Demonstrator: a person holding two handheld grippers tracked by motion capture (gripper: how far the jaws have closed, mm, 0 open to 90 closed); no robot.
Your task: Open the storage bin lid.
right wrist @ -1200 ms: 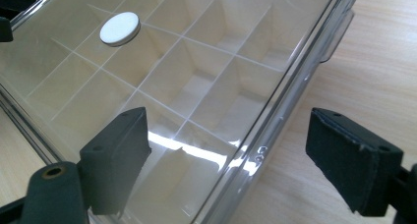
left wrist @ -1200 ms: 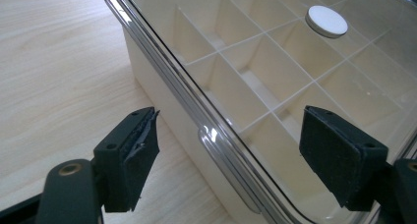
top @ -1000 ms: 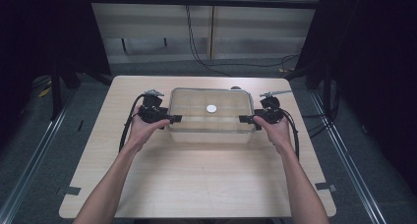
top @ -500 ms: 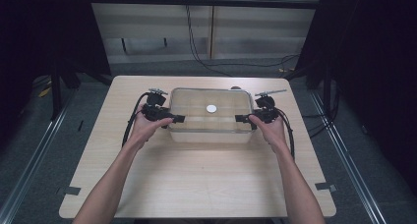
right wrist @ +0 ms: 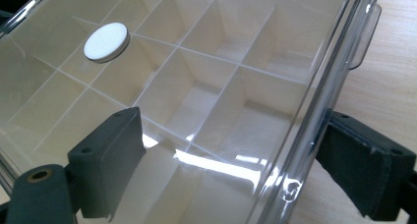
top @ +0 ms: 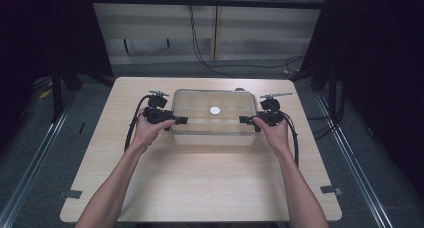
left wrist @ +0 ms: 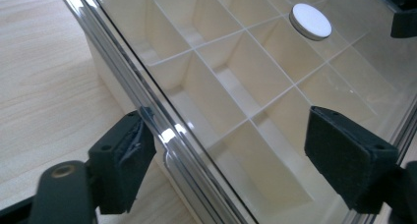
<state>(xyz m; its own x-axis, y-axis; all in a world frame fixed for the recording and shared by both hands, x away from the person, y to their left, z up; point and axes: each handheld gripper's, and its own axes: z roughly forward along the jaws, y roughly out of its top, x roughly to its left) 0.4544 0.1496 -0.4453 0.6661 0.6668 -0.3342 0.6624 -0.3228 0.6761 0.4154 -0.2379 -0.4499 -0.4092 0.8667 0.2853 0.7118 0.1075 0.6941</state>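
Clear divided box (top: 214,118) sits mid-worktop (top: 200,183), lid on. Left hand-held gripper (top: 181,120) and right hand-held gripper (top: 243,119) each straddle an end rim; the left's jaws have just been closing, pads not pressing. Step: taking hold. Next: clamp both ends evenly.

No readable text, label, brand or number anywhere I look: not on clear lid (top: 215,102), white disc (left wrist: 310,21), or my tongs.

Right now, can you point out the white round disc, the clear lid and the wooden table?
white round disc (top: 215,110), high view, its flat top.
clear lid (left wrist: 169,130), left gripper view, its shiny rim.
wooden table (top: 200,178), high view, bare near part.
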